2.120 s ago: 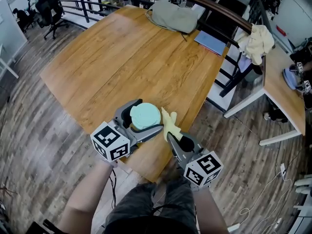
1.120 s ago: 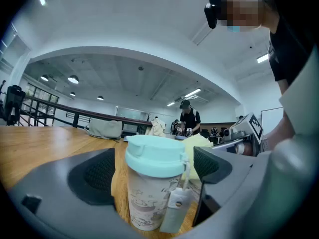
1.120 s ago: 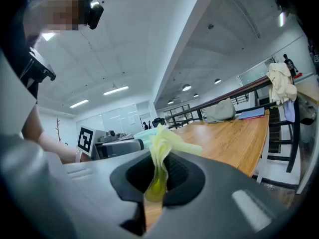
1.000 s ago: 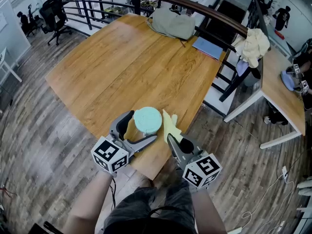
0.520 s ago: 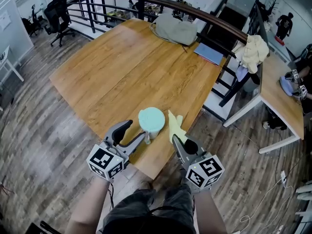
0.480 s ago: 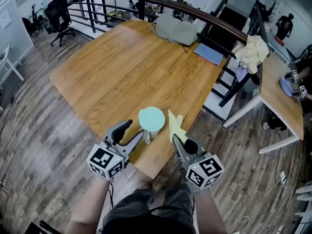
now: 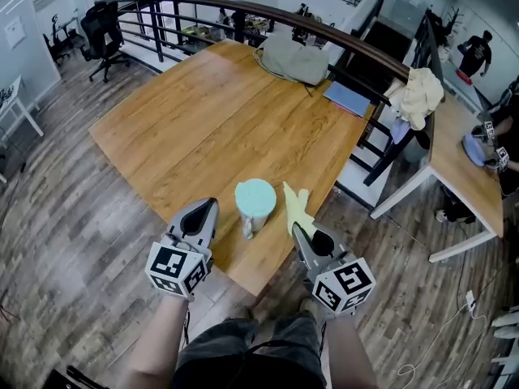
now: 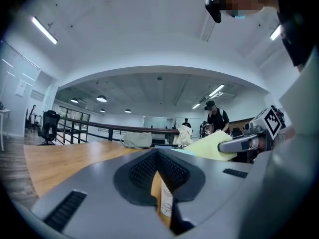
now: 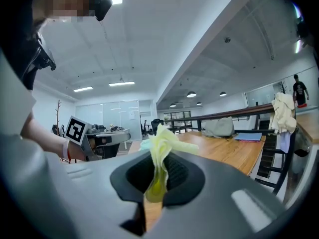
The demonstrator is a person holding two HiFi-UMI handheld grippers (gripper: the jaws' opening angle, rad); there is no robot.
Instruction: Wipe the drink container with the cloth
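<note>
The drink container point(image 7: 256, 198), with a mint-green lid, stands upright near the front edge of the wooden table point(image 7: 219, 112). My left gripper point(image 7: 203, 211) sits just to its left, apart from it, jaws shut with nothing between them. In the left gripper view its jaws point(image 8: 158, 156) meet, and a strip of the container's label point(image 8: 166, 203) shows behind them. My right gripper point(image 7: 302, 232) is shut on the yellow cloth point(image 7: 296, 205), which sticks up beside the container's right side. The right gripper view shows the cloth point(image 9: 162, 143) pinched between the pads.
A grey bag point(image 7: 296, 57) and a blue folder point(image 7: 349, 98) lie at the table's far end by a dark railing point(image 7: 243, 10). A second desk point(image 7: 466, 168) stands to the right with clothes point(image 7: 422, 96) heaped on its corner. The table's front edge is right under the grippers.
The left gripper, open around the container before, has let it go, drawn back to the left and shut. The container stands free. The right gripper keeps the cloth beside it.
</note>
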